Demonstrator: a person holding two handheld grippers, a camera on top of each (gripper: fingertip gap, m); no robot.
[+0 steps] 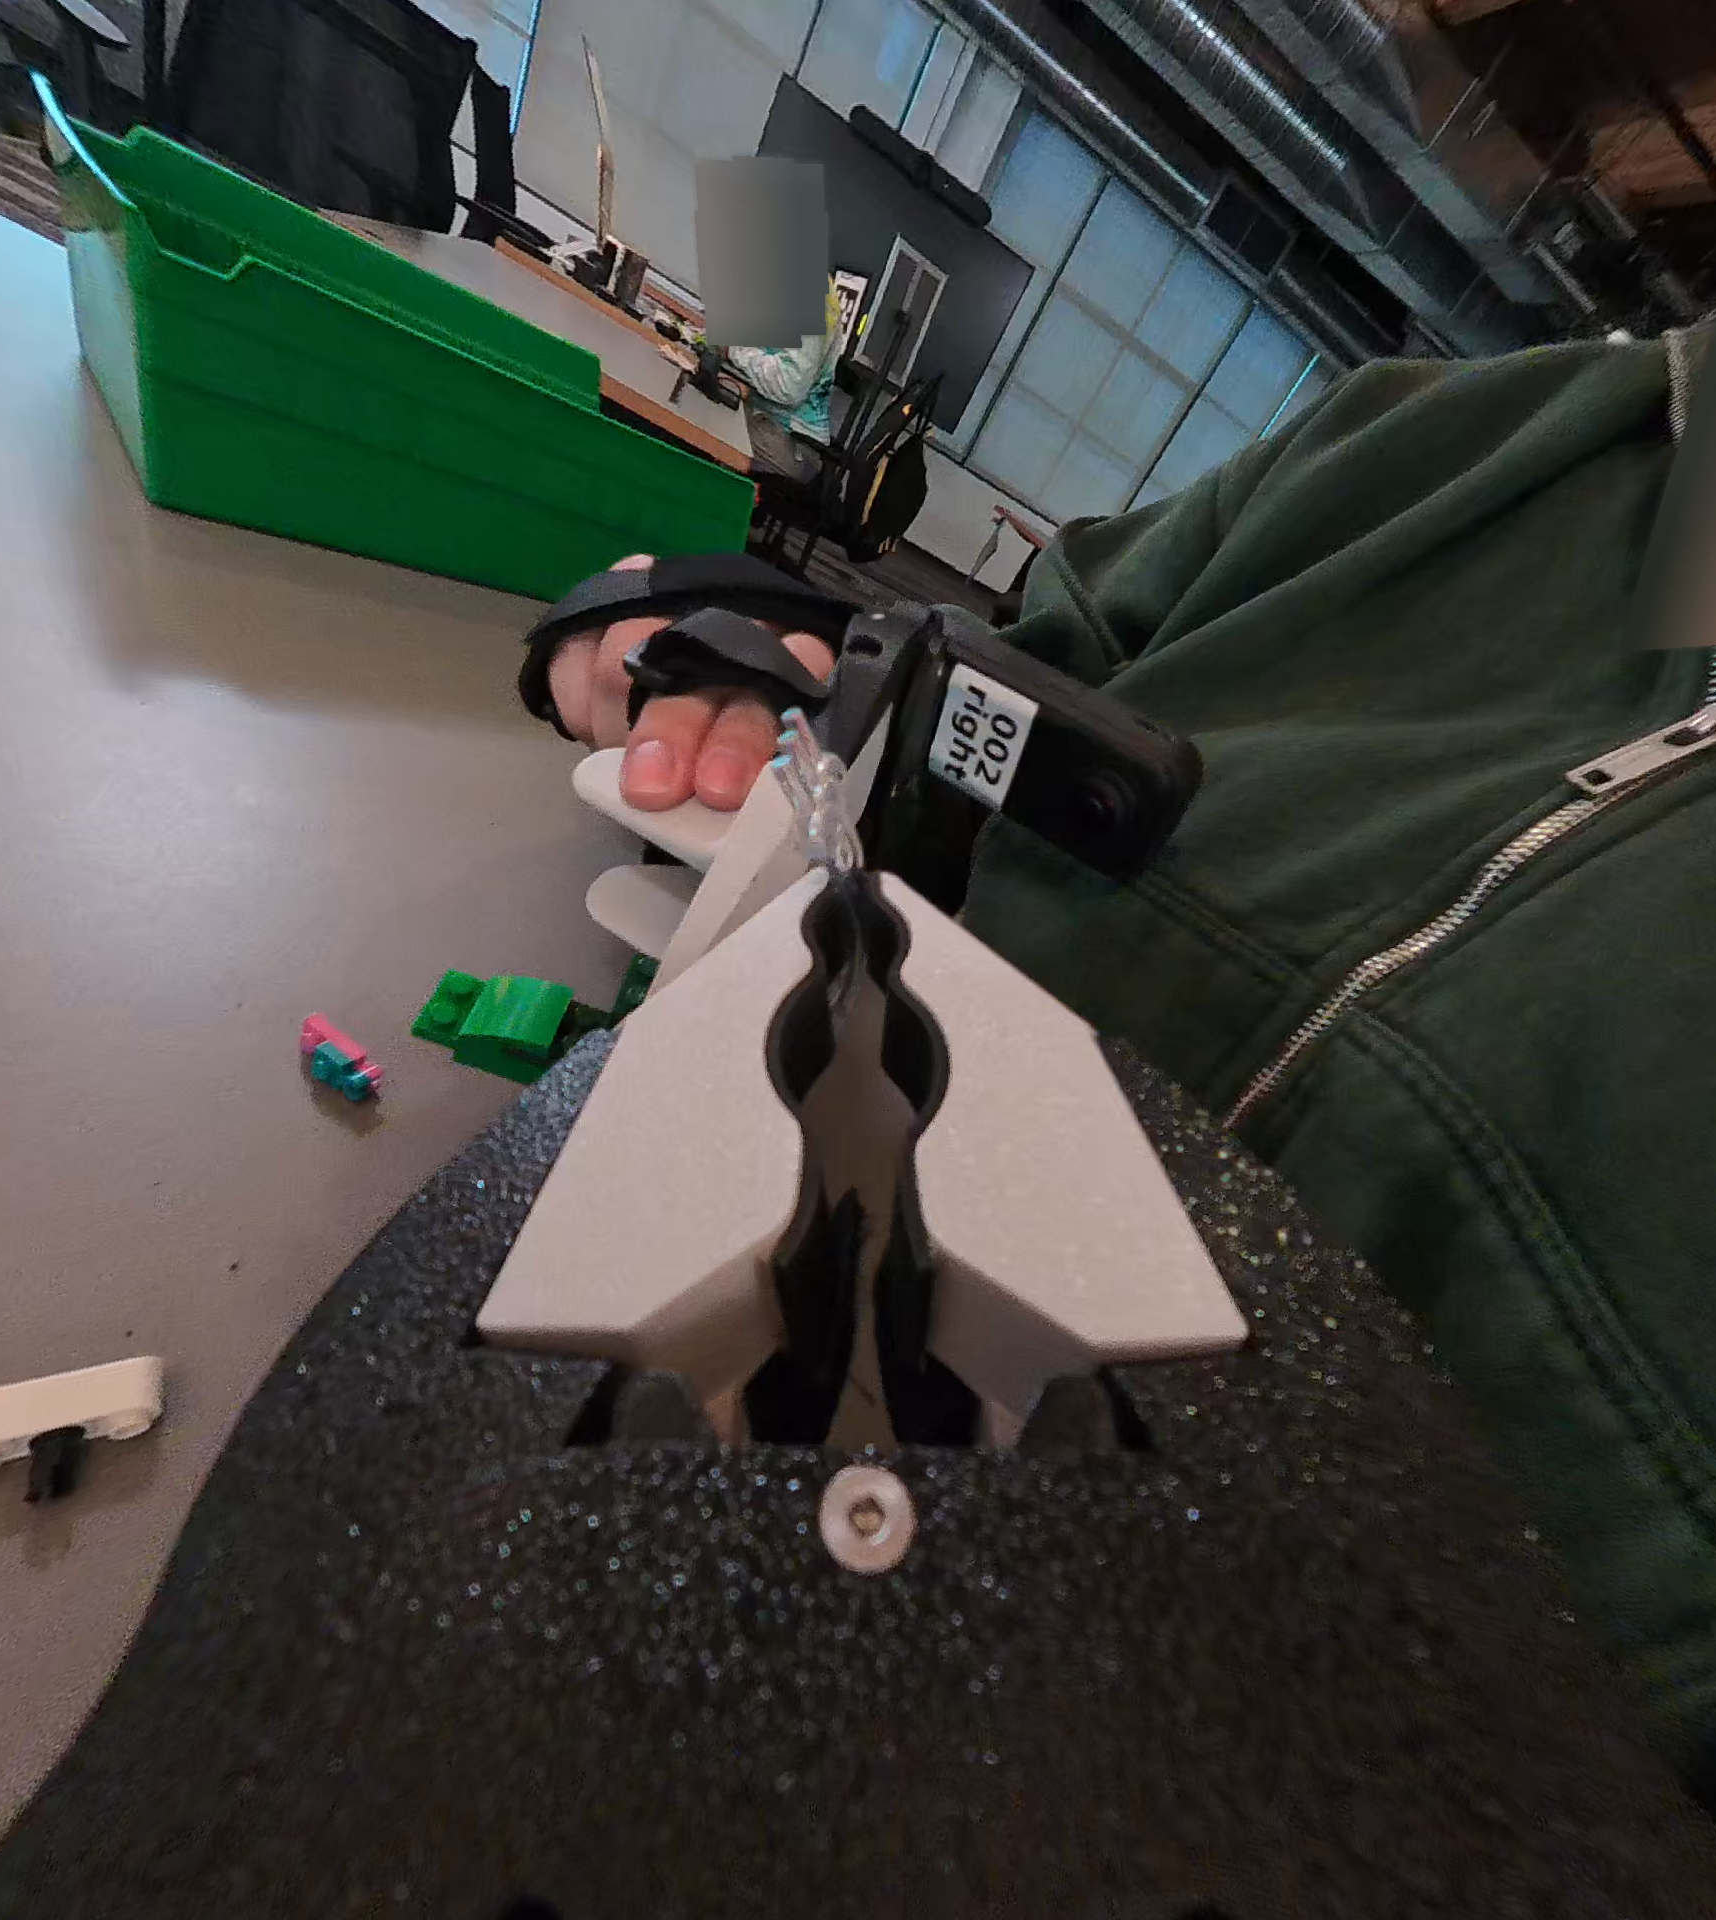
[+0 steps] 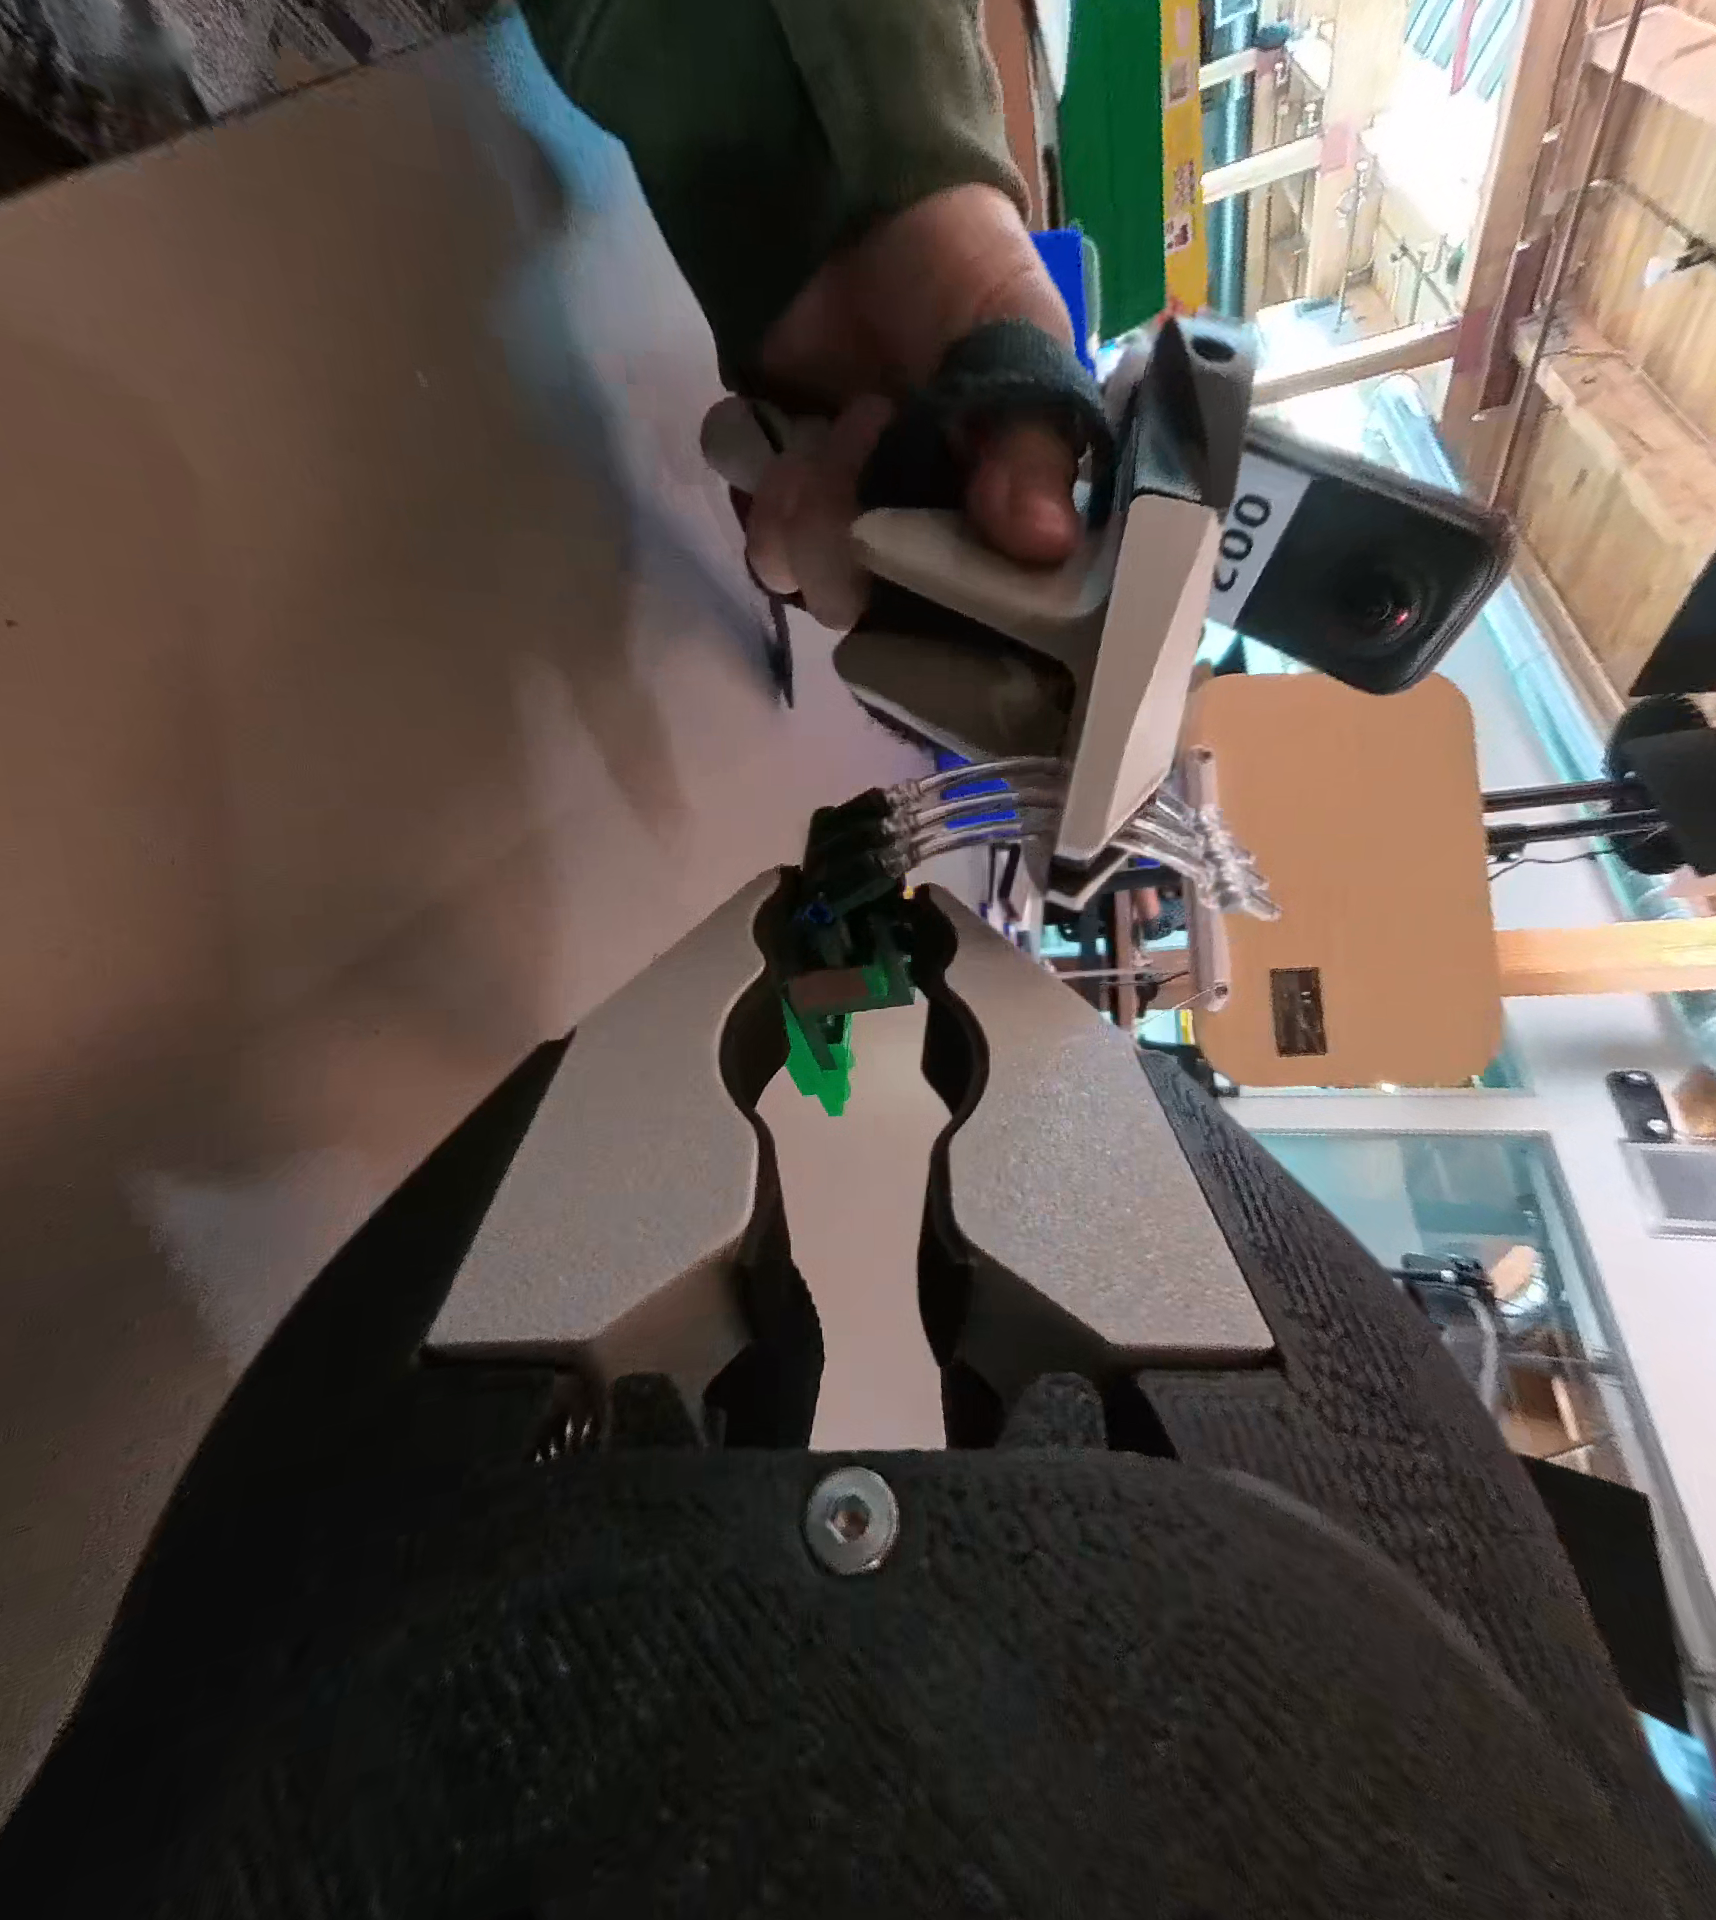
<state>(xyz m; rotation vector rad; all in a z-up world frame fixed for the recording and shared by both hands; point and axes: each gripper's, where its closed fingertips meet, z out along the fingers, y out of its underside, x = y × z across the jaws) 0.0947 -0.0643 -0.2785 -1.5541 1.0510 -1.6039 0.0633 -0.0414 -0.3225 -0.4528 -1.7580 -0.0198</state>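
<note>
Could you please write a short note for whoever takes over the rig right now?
Left hand-held gripper: shut on clear tubes.
Right hand-held gripper: shut on black-green piece, which meets the tubes' other end.
Lying loose on the table: green bricks, pink-teal piece, white piece with a black pin.
Green bin stands farther back.

The left gripper has its grey fingers pressed nearly together, the right gripper has its tips drawn close with a gap behind them, and each is gripped by a strapped bare hand.
</note>
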